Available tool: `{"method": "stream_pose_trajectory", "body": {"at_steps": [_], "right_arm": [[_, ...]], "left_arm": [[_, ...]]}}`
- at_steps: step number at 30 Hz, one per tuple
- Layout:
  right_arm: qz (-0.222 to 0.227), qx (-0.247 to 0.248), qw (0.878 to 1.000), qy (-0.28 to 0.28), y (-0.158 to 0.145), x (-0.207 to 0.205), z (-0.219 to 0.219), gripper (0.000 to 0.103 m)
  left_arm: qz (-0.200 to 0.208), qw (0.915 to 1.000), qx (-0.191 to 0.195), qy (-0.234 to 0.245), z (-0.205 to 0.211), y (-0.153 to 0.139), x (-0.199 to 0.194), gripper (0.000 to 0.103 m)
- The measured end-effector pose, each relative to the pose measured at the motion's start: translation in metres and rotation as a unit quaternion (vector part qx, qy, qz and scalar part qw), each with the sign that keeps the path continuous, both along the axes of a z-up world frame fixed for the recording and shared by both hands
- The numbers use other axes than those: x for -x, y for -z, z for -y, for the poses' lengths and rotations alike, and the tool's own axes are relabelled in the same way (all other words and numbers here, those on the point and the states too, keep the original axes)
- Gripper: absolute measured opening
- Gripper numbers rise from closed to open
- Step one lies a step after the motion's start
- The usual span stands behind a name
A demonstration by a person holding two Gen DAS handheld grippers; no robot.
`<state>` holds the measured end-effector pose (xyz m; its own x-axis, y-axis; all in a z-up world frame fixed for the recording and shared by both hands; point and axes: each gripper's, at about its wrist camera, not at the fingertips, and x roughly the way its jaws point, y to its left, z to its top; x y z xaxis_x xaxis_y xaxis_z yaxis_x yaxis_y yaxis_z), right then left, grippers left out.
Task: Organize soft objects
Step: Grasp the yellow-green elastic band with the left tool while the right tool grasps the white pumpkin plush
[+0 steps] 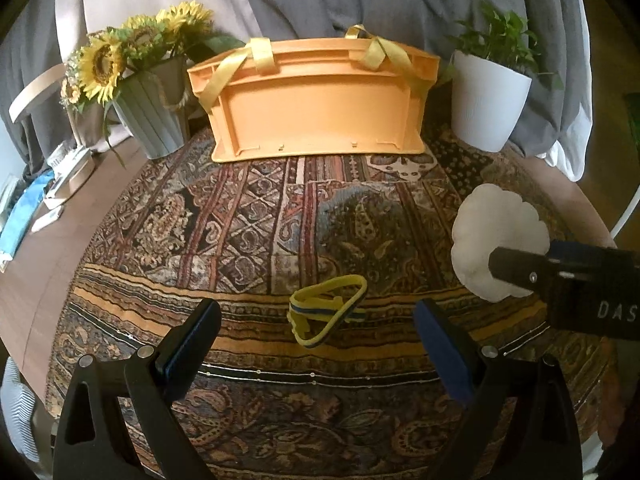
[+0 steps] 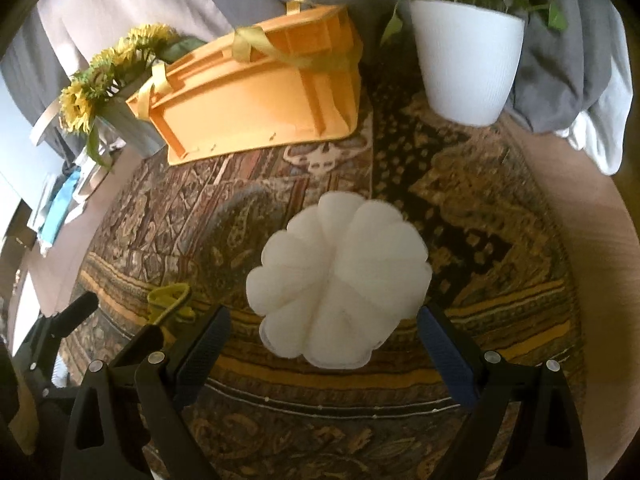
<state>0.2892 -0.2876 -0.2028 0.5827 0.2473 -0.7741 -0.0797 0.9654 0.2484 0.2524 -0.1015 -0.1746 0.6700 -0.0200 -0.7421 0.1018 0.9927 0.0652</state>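
Note:
A yellow and blue elastic band (image 1: 326, 308) lies on the patterned cloth just ahead of my open left gripper (image 1: 316, 344), between its fingers' line. It also shows in the right wrist view (image 2: 170, 304). A white scalloped round cushion (image 2: 340, 280) lies flat ahead of my open right gripper (image 2: 324, 340); its near edge reaches between the fingertips. In the left wrist view the cushion (image 1: 496, 232) sits at right, partly hidden by the right gripper's finger (image 1: 520, 270). An orange crate (image 1: 316, 100) with yellow ribbon handles stands at the back.
A grey pot of sunflowers (image 1: 148, 80) stands left of the crate. A white pot with a green plant (image 1: 490, 96) stands right of it. The patterned cloth (image 1: 240, 220) covers the round table. Papers and blue items (image 1: 28, 208) lie at far left. Grey curtains hang behind.

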Motion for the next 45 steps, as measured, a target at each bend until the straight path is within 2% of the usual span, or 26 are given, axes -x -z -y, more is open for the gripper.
{"method": "stream_pose_trajectory", "body": {"at_steps": [8,14,18,21,22,24,26,36,45], "right_arm": [[-0.009,0.058,0.998,-0.022,0.006,-0.015,-0.007,0.095],[-0.02,0.061,0.997,-0.037,0.014,-0.029,-0.01,0.101],[-0.016,0.063,0.997,-0.043,0.015,-0.033,-0.013,0.101],[-0.011,0.063,0.997,-0.042,0.016,-0.035,-0.014,0.101],[-0.008,0.062,0.997,-0.041,0.016,-0.035,-0.014,0.101],[-0.002,0.062,0.997,-0.038,0.016,-0.035,-0.014,0.1],[0.004,0.059,0.998,-0.034,0.016,-0.033,-0.014,0.097],[0.028,0.057,0.998,-0.02,0.012,-0.025,-0.013,0.08],[0.042,0.052,0.998,-0.012,0.006,-0.017,-0.009,0.071]], "left_arm": [[-0.026,0.9996,0.014,0.002,-0.001,0.016,-0.01,0.098],[-0.033,0.9992,0.022,-0.002,0.001,0.026,-0.021,0.097],[-0.032,0.9993,0.021,-0.001,0.002,0.031,-0.033,0.086],[-0.04,0.9989,0.025,-0.006,0.001,0.037,-0.041,0.07],[-0.044,0.9986,0.028,-0.007,0.001,0.038,-0.043,0.061],[-0.051,0.9982,0.031,-0.007,0.0,0.042,-0.044,0.055],[-0.057,0.9979,0.031,-0.007,0.0,0.045,-0.045,0.054],[-0.039,0.999,0.022,0.005,0.001,0.033,-0.041,0.053],[-0.015,0.9997,0.018,0.01,0.006,0.016,-0.039,0.053]]}}
